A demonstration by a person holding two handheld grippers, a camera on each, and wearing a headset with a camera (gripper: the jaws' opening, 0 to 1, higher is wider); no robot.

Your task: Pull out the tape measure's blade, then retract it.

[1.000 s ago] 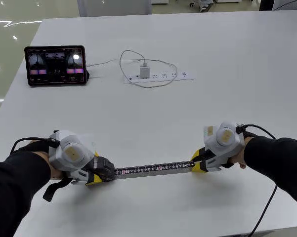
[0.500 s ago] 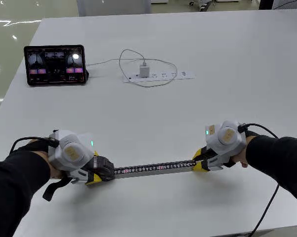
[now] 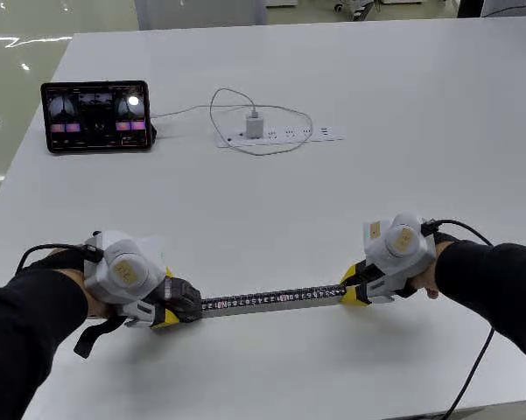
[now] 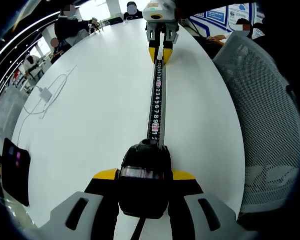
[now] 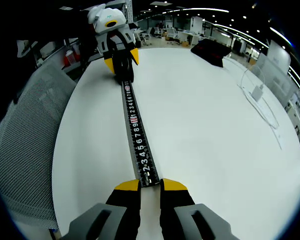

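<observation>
tape measure case [image 4: 145, 172]: black, sat on the white worktop [image 3: 403, 114] close to its near edge, toward the left corner.
blade [image 3: 271, 300]: was drawn out flat along the near edge, numbers up, and ran from the case to the right gripper.
left gripper [image 3: 170, 308]: its yellow-tipped jaws were clenched on the case, one at each side.
right gripper [image 5: 150, 185]: its jaws pinched the blade's free end.
tablet [image 3: 97, 115]: stood lit near the left edge, toward the far side.
power strip [image 3: 284, 135]: lay mid-worktop, well apart from the blade, with a white charger [image 3: 255, 127] plugged in and a looped cable [image 3: 261, 152].
</observation>
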